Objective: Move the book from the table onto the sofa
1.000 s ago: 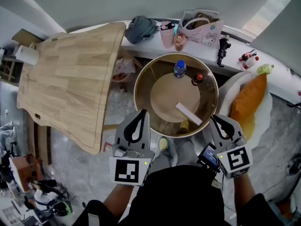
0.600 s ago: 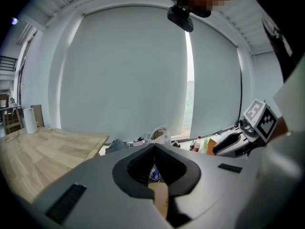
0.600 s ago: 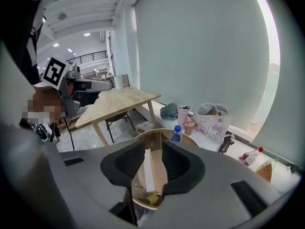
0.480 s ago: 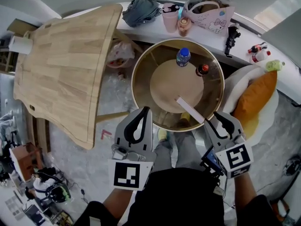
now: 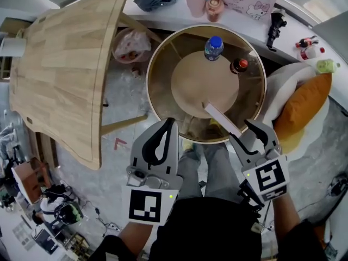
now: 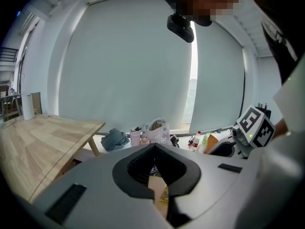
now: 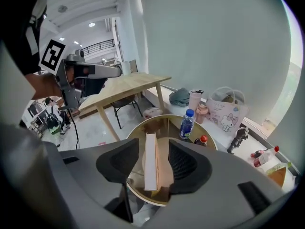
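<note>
**Book on edge in the gap of the wide right fingers**

The book [image 5: 222, 119], thin and with a white page edge on top, stands on its long edge on the round glass tabletop [image 5: 155, 99]. It is at about 5 o'clock from the centre, close to the gold rim.

In the right gripper view the book shows in the gap of the right gripper [image 7: 153, 146]. It is nearer to the finger at 9 o'clock than to the one at 3 o'clock, and no pad presses on it. These fingers stand wide and have just been opening. In the head view the near end of the book comes just beside the tip of the inner finger; whether they touch I cannot tell.

The left gripper [image 5: 169, 123] hangs at about 8 o'clock from the book, near the rim, with its fingers closed tip to tip on nothing.

Farther out on the same tabletop, a water bottle [image 5: 213, 48] with a blue cap stands at 12 o'clock. A small bottle [image 5: 239, 65] with a red cap stands at about 1 o'clock. Beyond the rim, an orange cushion [image 5: 304, 105] lies at 3 o'clock and a wooden tabletop [image 5: 60, 64] at 9 o'clock.
</note>
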